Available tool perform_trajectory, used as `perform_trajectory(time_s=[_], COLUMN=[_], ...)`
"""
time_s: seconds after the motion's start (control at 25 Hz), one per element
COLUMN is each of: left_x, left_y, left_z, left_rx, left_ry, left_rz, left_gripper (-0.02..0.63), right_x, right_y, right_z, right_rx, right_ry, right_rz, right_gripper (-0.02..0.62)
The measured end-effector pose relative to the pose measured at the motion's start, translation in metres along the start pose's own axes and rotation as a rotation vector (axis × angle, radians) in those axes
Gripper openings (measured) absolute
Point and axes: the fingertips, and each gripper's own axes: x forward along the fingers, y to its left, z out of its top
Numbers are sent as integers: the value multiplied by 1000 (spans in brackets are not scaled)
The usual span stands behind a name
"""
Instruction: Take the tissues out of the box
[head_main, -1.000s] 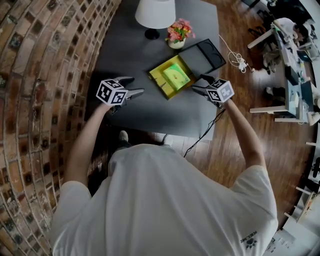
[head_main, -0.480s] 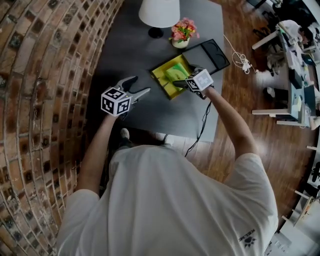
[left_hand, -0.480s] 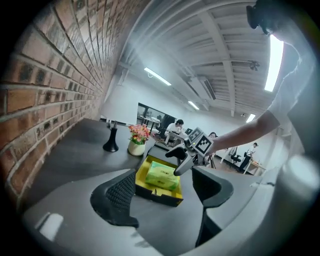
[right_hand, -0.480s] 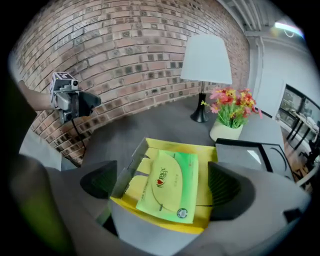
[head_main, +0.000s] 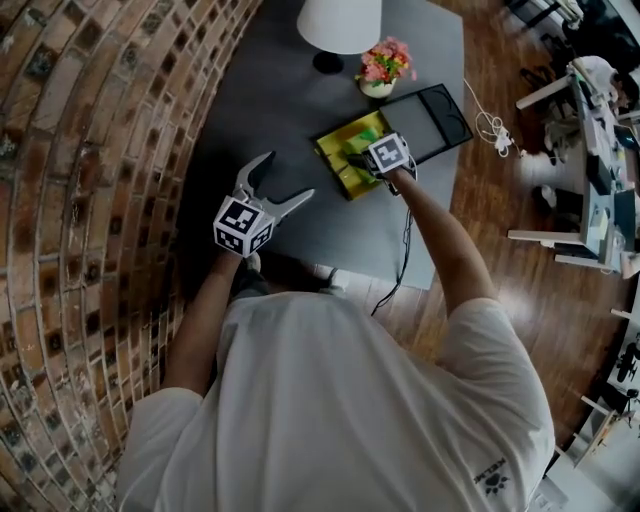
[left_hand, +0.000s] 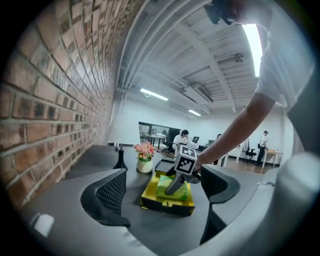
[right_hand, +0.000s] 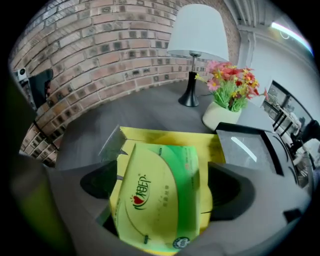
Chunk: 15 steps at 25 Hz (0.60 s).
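A green and yellow tissue pack lies in an open yellow box on the dark grey table. My right gripper reaches down over the box with its jaws wide, one finger on each side of the pack; the pads do not clearly press it. In the head view the right gripper sits at the box. My left gripper hovers left of the box above the table's front part, jaws opening with nothing between them. The left gripper view shows the box ahead of the left gripper.
A black lid lies just right of the box. A white pot of flowers and a white-shaded lamp stand behind it. A brick wall runs along the left. The table's front edge is near the person's body.
The right gripper swung from the table's front right over to the box and spread its jaws around the pack. The left gripper's jaws went from nearly shut to wide apart.
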Motion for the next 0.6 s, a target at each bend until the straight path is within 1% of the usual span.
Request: perform_trajectory(time_s=[0.08, 0.12, 0.2, 0.24, 0.36, 0.44, 0.48, 0.6], left_x=[-6, -9, -15, -18, -25, -28, -28, -26], left_y=[2, 4, 7, 8, 11, 7, 4, -5], left_z=[11, 16, 23, 26, 34, 35, 37, 47], left_rx=[44, 54, 56, 52, 52, 79, 98, 123], left_ry=[-49, -67, -99, -115, -146, -133, -124, -129], left_rz=[50, 70, 102, 116, 139, 131, 122, 100], left_gripper=[466, 466, 466, 466, 466, 465, 465, 466], right_x=[7, 11, 15, 16, 15, 9, 3, -27], right_y=[2, 3, 3, 2, 0, -1, 1, 9], right_z=[-10, -12, -10, -8, -6, 0, 5, 34], right_rx=[8, -9, -64, -81, -81, -47, -14, 79], right_ry=[57, 70, 62, 56, 41, -2, -40, -224], right_rz=[-6, -11, -37, -46, -60, -66, -64, -51], right_gripper=[571, 560, 546, 525, 507, 505, 505, 505])
